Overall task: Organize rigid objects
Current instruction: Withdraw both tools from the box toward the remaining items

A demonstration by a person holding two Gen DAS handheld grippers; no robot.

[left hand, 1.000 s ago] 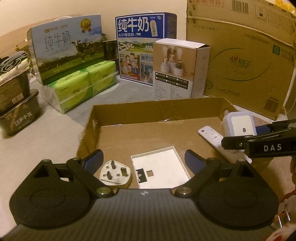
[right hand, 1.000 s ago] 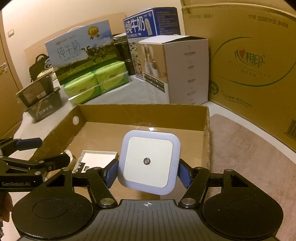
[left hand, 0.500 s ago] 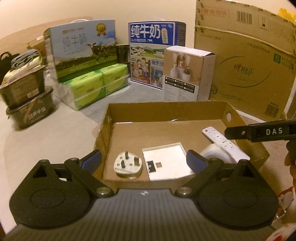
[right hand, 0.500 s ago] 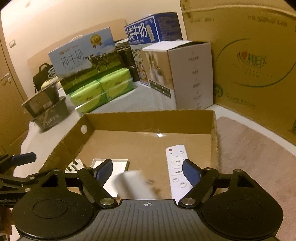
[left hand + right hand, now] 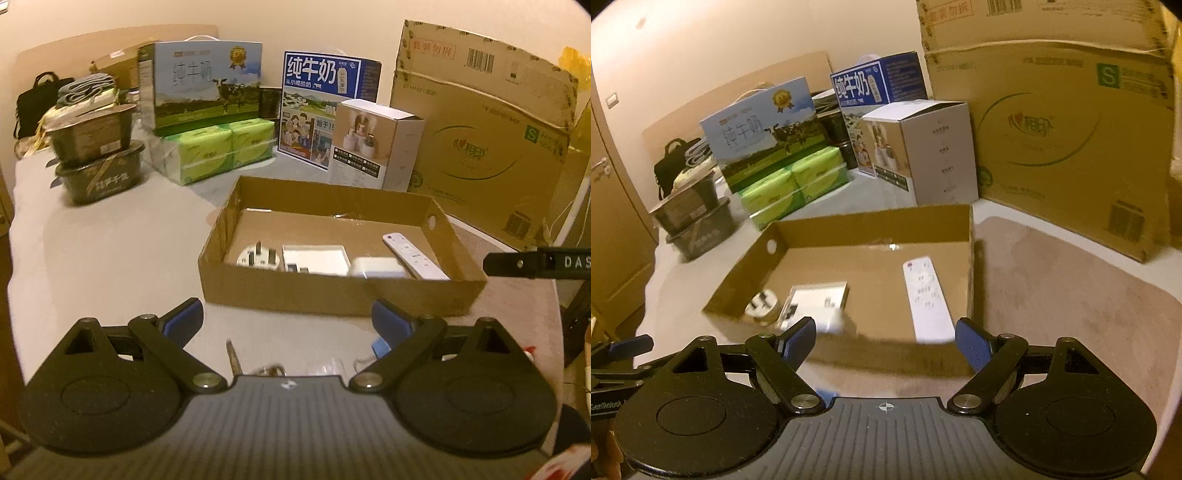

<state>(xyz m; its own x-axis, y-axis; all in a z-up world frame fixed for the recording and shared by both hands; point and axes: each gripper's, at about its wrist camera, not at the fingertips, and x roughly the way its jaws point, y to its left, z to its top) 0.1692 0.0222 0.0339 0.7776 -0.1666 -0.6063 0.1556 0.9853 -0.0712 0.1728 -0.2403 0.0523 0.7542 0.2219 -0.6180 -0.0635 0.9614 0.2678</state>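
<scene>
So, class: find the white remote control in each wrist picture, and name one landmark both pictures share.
Left wrist view: remote control lies at the right end of the cardboard tray.
Right wrist view: remote control lies along the tray's right wall, right of centre.
Shared landmark: the white plug in the tray.

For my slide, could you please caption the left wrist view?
Open left gripper before shallow cardboard tray holding white plug, remote.

One shallow cardboard tray (image 5: 332, 291) is seen holding four items: one plug (image 5: 258, 257), one white plate (image 5: 316, 258), one night light (image 5: 378, 267) and one remote (image 5: 413, 256). Two milk cartons (image 5: 207, 85), two dark tubs (image 5: 99, 173) and one small white box (image 5: 373, 144) are counted behind.
</scene>
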